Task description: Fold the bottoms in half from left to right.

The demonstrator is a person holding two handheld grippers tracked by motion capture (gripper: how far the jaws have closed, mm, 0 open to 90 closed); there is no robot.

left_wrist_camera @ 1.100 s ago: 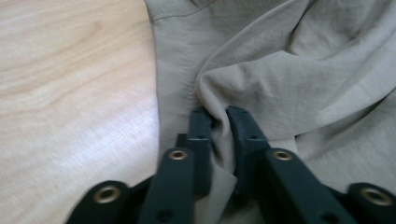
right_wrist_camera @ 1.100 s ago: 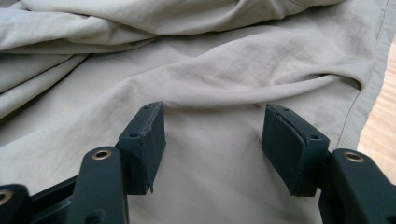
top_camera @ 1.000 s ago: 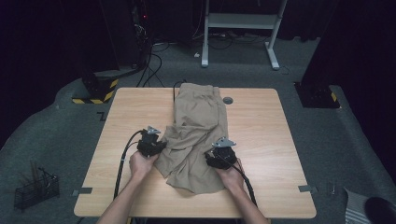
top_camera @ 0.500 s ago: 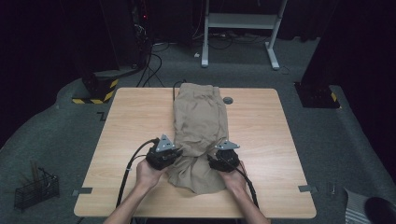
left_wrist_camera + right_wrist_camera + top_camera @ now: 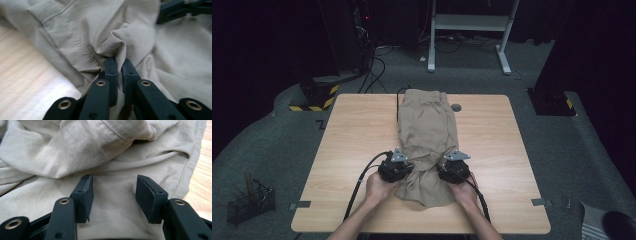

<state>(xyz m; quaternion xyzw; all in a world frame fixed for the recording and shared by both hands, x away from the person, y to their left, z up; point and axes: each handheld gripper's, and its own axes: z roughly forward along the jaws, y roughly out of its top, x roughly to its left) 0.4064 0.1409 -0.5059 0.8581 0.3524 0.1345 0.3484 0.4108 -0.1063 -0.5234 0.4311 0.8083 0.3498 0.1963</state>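
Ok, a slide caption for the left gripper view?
Left gripper shut on a fold of khaki garment beside the bare wooden table.

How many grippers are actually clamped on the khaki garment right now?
1. The left gripper is shut on a pinched fold of the khaki garment near its left edge. The right gripper sits over the fabric with jaws apart, closing but not gripping.
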